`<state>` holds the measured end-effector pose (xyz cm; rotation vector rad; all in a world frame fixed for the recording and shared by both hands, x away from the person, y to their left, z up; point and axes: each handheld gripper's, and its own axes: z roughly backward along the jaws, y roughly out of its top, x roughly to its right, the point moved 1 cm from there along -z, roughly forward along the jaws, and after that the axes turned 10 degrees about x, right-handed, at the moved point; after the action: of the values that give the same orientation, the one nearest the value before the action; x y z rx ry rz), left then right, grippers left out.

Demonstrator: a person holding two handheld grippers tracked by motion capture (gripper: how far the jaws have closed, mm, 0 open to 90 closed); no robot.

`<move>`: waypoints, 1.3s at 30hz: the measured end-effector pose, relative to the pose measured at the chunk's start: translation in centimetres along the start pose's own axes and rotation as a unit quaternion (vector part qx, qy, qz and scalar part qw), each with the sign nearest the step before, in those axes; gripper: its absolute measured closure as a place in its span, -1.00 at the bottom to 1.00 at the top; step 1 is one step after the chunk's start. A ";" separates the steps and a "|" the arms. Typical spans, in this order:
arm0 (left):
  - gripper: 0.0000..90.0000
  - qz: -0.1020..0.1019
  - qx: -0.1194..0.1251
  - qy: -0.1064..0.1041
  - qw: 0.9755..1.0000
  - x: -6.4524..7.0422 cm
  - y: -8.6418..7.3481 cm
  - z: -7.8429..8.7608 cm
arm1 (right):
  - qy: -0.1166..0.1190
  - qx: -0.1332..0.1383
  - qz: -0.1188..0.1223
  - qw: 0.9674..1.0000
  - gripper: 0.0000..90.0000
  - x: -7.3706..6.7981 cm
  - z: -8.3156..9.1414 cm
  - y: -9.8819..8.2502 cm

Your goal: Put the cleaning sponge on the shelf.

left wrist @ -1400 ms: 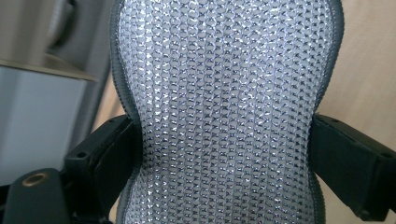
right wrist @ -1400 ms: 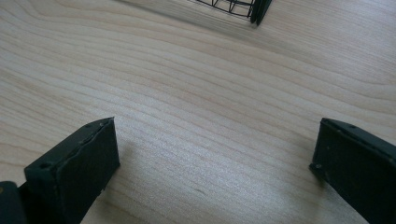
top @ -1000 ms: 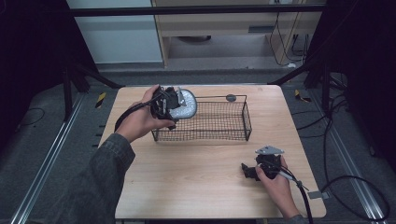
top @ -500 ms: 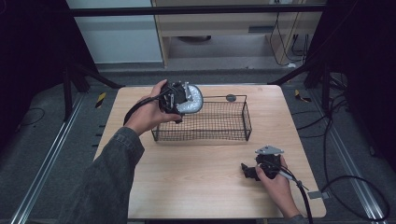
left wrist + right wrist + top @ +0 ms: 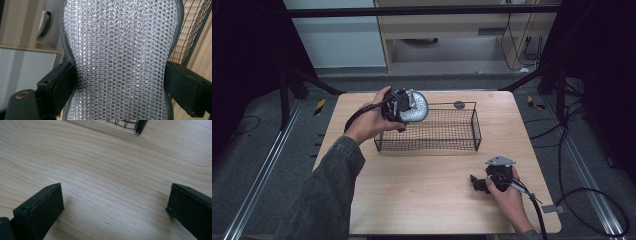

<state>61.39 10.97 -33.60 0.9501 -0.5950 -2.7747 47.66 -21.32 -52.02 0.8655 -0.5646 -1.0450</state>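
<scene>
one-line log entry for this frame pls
left gripper: shut on silver mesh pad, above wire basket left end | right gripper: open, on table, idle

A wire basket (image 5: 432, 131) sits on the desk (image 5: 412, 190), toward its far side and about midway across. The left tongs (image 5: 398, 107) hang over the basket's far-left corner, a padded mesh object (image 5: 417, 107) pinched between their jaws — above the rim, not in it. The right tongs (image 5: 478, 183) rest low on the desk's near-right part, well apart from the basket, jaws spread.
</scene>
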 end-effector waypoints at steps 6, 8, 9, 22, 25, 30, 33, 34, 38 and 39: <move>-0.74 -0.003 -0.004 -0.007 1.000 -0.1 -0.5 -1.2 | 0.000 0.000 0.000 1.000 -0.99 0.0 0.0 0.0; -0.74 -0.004 -0.004 -0.011 1.000 -0.1 -0.7 -1.5 | 0.000 -0.001 -0.001 1.000 -0.99 0.0 0.0 0.0; -0.74 -0.005 -0.005 -0.012 1.000 -0.1 -0.8 -1.8 | 0.000 -0.001 -0.001 1.000 -0.99 0.0 0.0 0.0; -0.73 -0.008 -0.008 -0.028 1.000 0.4 -1.1 -3.7 | 0.000 0.000 -0.001 1.000 -0.99 0.0 0.0 0.0; -0.73 -0.009 -0.007 -0.030 0.999 0.6 -0.9 -4.0 | 0.000 0.000 0.000 1.000 -0.99 0.0 0.0 0.0; -0.73 -0.005 -0.011 -0.033 0.999 0.7 -1.3 -4.4 | 0.000 0.001 0.001 1.000 -0.99 0.0 0.0 0.0; -0.73 -0.003 -0.011 -0.033 0.999 0.6 -1.4 -4.5 | 0.000 0.000 -0.001 1.000 -0.99 0.0 0.0 0.0; -0.73 -0.006 -0.013 -0.034 0.999 0.6 -1.5 -4.6 | 0.000 0.000 0.001 1.000 -0.99 0.0 0.0 0.0; -0.73 -0.003 -0.012 -0.036 0.999 0.6 -1.6 -4.8 | 0.000 0.000 -0.001 1.000 -0.99 0.0 0.0 0.0; -0.73 -0.003 -0.013 -0.039 0.999 0.6 -1.7 -4.9 | 0.000 0.000 0.000 1.000 -0.99 0.0 0.0 0.0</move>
<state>63.91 10.81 -38.15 0.8429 -0.5666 -2.8280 47.67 -21.29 -52.01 0.8661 -0.5652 -1.0447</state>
